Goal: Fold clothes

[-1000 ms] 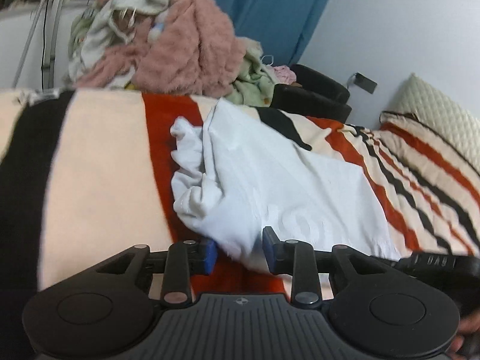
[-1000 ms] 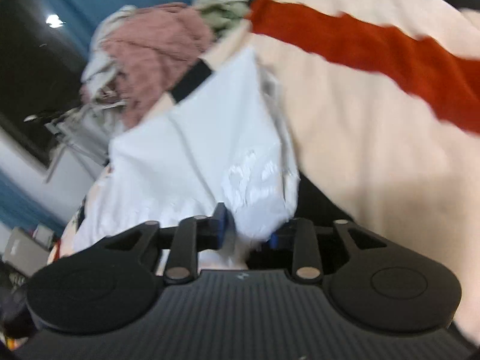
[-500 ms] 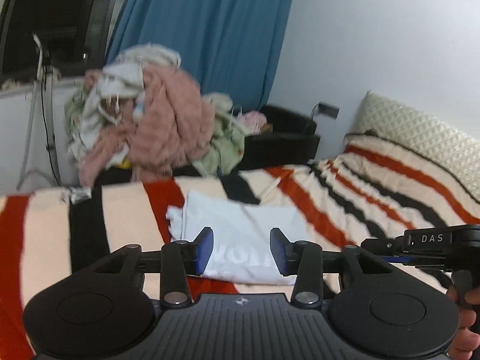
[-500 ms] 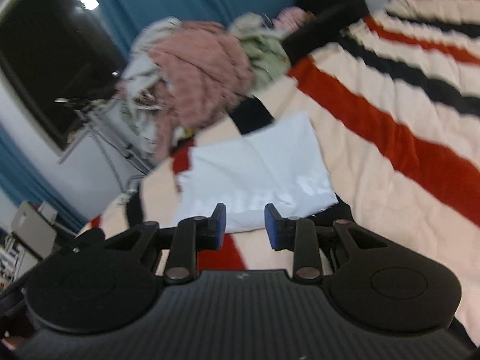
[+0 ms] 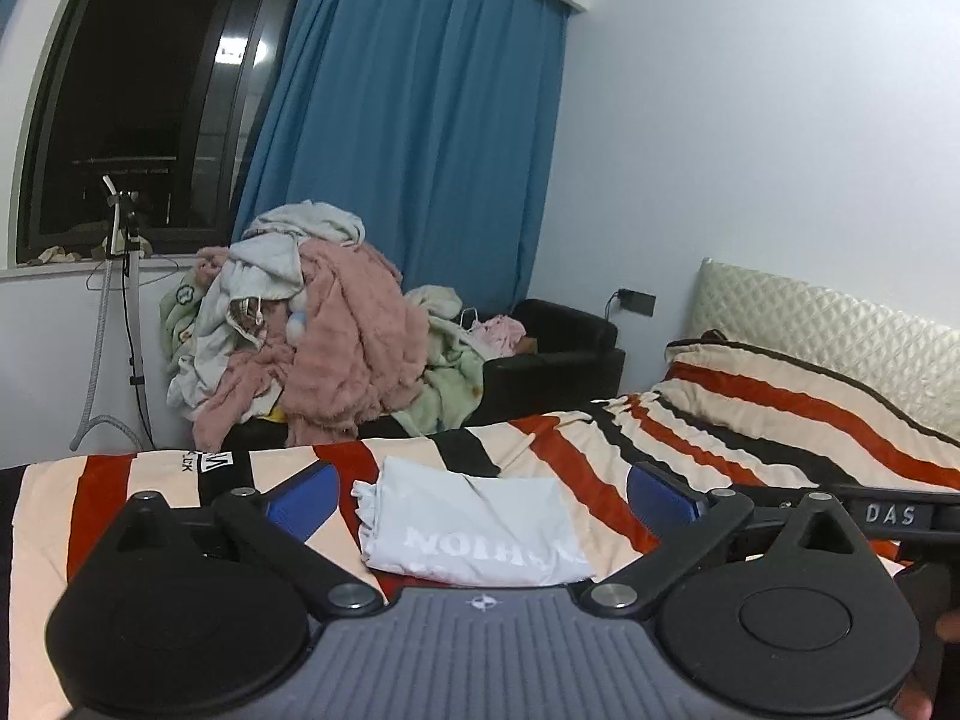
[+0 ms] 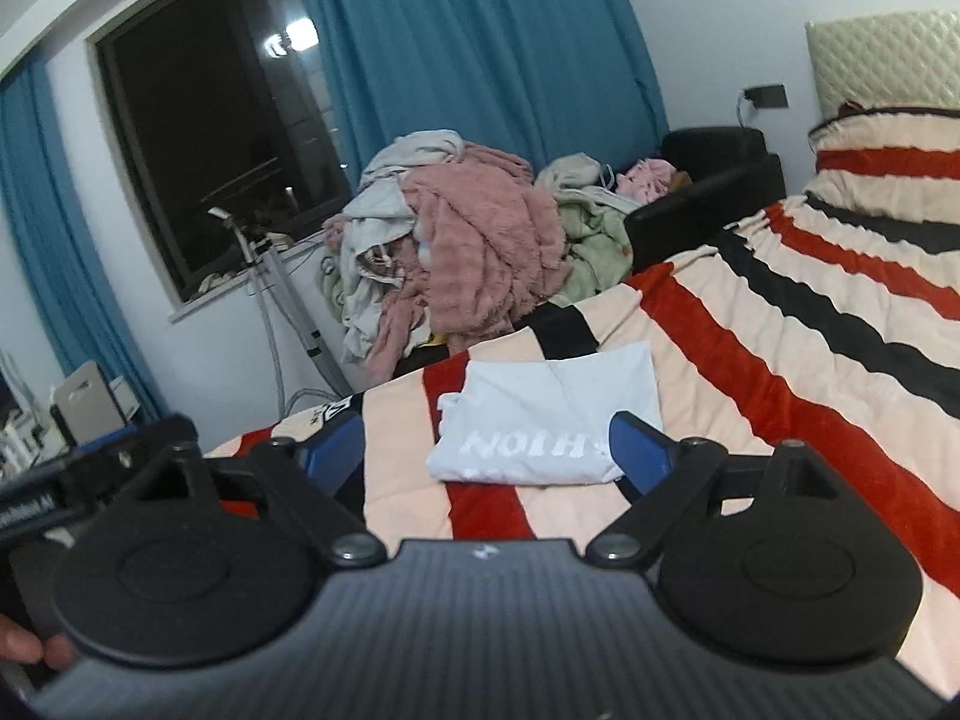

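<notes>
A white T-shirt with white lettering lies folded into a rectangle on the striped bedspread; it also shows in the right wrist view. My left gripper is open and empty, held back from and above the shirt. My right gripper is open and empty too, also clear of the shirt. The right gripper's body, marked DAS, shows at the right edge of the left wrist view.
A heap of unfolded clothes, pink, grey and green, is piled on a black sofa beyond the bed. A pillow and padded headboard are at the right. A window and blue curtains are behind.
Both grippers have let go of the shirt, opened wide and pulled back and up from it. The shirt now lies folded on the bed.
</notes>
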A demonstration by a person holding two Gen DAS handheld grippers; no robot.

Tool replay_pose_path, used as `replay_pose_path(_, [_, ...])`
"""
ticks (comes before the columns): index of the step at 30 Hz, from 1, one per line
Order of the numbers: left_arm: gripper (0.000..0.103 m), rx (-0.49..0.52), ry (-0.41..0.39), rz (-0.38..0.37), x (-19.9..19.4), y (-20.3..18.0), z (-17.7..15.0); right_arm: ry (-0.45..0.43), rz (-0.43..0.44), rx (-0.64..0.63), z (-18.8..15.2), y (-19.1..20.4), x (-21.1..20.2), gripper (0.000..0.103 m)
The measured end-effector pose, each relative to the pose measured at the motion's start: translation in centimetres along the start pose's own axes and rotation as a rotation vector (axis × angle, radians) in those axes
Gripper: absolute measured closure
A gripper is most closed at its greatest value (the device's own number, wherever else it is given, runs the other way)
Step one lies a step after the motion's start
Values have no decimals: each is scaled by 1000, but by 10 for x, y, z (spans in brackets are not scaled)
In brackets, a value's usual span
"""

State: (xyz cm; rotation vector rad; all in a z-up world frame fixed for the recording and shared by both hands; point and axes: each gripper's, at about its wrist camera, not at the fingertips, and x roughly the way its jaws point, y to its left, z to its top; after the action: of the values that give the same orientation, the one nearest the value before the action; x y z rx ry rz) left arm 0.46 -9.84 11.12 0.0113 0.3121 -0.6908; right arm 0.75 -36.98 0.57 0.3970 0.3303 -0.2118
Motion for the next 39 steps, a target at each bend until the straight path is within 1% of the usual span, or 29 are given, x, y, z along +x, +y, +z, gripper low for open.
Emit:
replay_pose_path(3, [0, 14, 5, 15, -13, -7, -15, -22, 5, -34, -16, 4, -11, 13])
replay_pose_path(5, [0, 23, -8, 35, -18, -11, -27, -42, 5, -47, -28, 6, -15, 13])
replay_pose_path(8, [0, 19, -25, 43, -22, -10, -43, -73, 1, -64, -46, 7, -21, 13])
replay_pose_path(10, [0, 12, -30, 45, -23, -7, -53, -89, -11, -82, -59, 8, -18, 13])
replay_pose_path(13, [0, 31, -51, 78, -21, -2, -69, -111, 9, -112, -78, 9, -9, 13])
replay_pose_path(17, [0, 41, -47, 100, -12, 8, -86, -117, 13, -143, -96, 13, 4, 13])
replay_pose_path(20, [0, 3, -43, 103, -10, 19, -96, -141, 9, -177, -103, 15, 7, 13])
replay_pose_path(22, [0, -24, -41, 99, -10, 26, -101, -146, -4, -175, -106, 13, 9, 13])
replay_pose_path(26, [0, -53, -26, 104, -9, 37, -106, -125, -16, -158, -113, 7, 15, 13])
replay_pose_path(29, [0, -57, -14, 112, -7, 41, -107, -107, -35, -152, -116, 5, 20, 13])
replay_pose_path(37, [0, -39, 14, 132, -5, 41, -110, -106, -33, -165, -120, 7, 19, 13])
replay_pose_path(39, [0, -34, 8, 135, -7, 38, -111, -104, -33, -167, -120, 7, 19, 13])
